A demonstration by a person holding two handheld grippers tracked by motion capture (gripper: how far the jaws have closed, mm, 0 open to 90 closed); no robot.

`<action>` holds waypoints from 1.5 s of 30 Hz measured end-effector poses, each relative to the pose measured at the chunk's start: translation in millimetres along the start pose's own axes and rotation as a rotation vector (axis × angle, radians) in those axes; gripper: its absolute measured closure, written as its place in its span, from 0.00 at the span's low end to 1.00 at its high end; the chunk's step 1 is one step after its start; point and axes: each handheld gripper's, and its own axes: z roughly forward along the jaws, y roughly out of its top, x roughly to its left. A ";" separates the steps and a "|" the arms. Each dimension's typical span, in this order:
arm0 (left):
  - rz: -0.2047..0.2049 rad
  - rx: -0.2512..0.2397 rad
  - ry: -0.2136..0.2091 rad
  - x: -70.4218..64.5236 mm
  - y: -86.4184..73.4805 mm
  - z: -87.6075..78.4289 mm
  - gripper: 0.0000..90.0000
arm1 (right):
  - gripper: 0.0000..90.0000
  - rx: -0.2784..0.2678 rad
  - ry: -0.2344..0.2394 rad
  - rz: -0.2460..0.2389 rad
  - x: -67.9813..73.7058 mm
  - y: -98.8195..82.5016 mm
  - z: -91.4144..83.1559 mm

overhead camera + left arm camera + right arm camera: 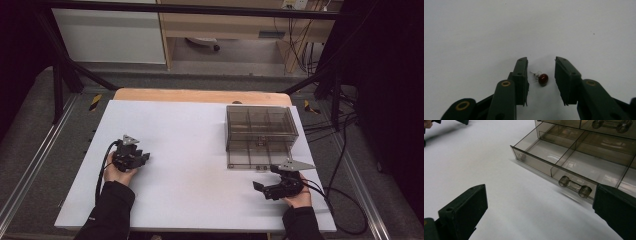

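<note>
Red stud earring (pixel 542 79), lying on the tabletop (pixel 200 150) near its left edge, is bracketed by the left gripper (pixel 541 65), jaws narrowed but untouching; post points left. Right gripper (pixel 539 200) is held wide by the drawer (pixel 574 167).

White table top (pixel 190 150) over a wooden board (pixel 200 95). Grey floor (pixel 30 130) all round it. Black frame bars (pixel 65 70) cross behind. Further back a white cabinet (pixel 107 35), a wooden desk (pixel 225 25) and loose cables (pixel 300 50).
</note>
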 end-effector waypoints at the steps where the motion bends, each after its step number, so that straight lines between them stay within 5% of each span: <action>1: -0.003 0.000 0.001 -0.1 0.0 0.0 0.71 | 0.00 0.000 0.000 0.001 0.0 0.0 0.0; 23: -0.010 0.006 0.026 -1.3 -0.9 1.0 0.86 | 0.00 -0.002 0.001 0.002 0.0 0.1 0.0; 45: 0.001 -0.005 0.019 -2.4 -0.4 -0.7 0.91 | 0.00 -0.002 0.003 0.004 -0.2 0.4 -0.5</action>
